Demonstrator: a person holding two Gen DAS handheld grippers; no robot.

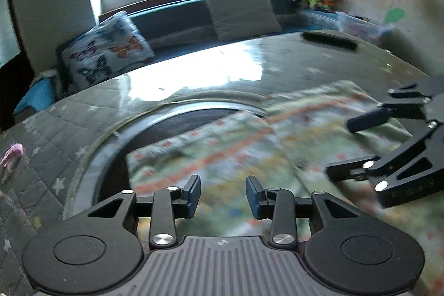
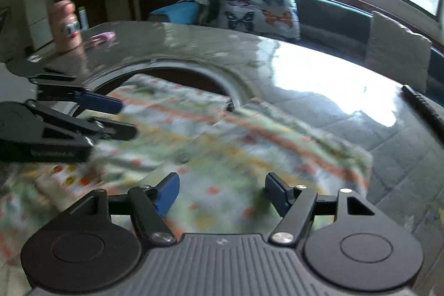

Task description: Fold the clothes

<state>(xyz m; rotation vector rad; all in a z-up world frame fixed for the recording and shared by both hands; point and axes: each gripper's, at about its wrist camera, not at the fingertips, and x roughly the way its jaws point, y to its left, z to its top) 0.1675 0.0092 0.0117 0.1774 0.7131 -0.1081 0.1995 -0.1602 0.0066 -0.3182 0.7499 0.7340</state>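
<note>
Garment (image 1: pixel 249 146), pale green cloth with orange stripes and small coloured motifs, blurred in both views: lies folded over on the desk (image 1: pixel 291 57), filling the centre and lower right of the left wrist frame and the centre and lower left of the right wrist frame; its far edge overlaps a dark round inset in the desk top.

Left gripper (image 1: pixel 223 194), lower centre of its own frame: fingers wide apart, nothing between them, cloth beneath. Same unit seen at the left edge of the right wrist frame (image 2: pixel 122 117), fingers parted, over the cloth's left part.

Right gripper (image 2: pixel 222 193), lower centre of its own frame: fingers wide apart, holding nothing, cloth below. Seen at the right edge of the left wrist frame (image 1: pixel 340 149), fingers spread.

Desk cover: grey quilted, star pattern, glossy glare.

Butterfly cushion (image 1: pixel 106 52), upper left; grey cushion (image 1: pixel 241 13), upper centre; both on the window bench. Dark flat object (image 1: pixel 330 39), far desk edge.
</note>
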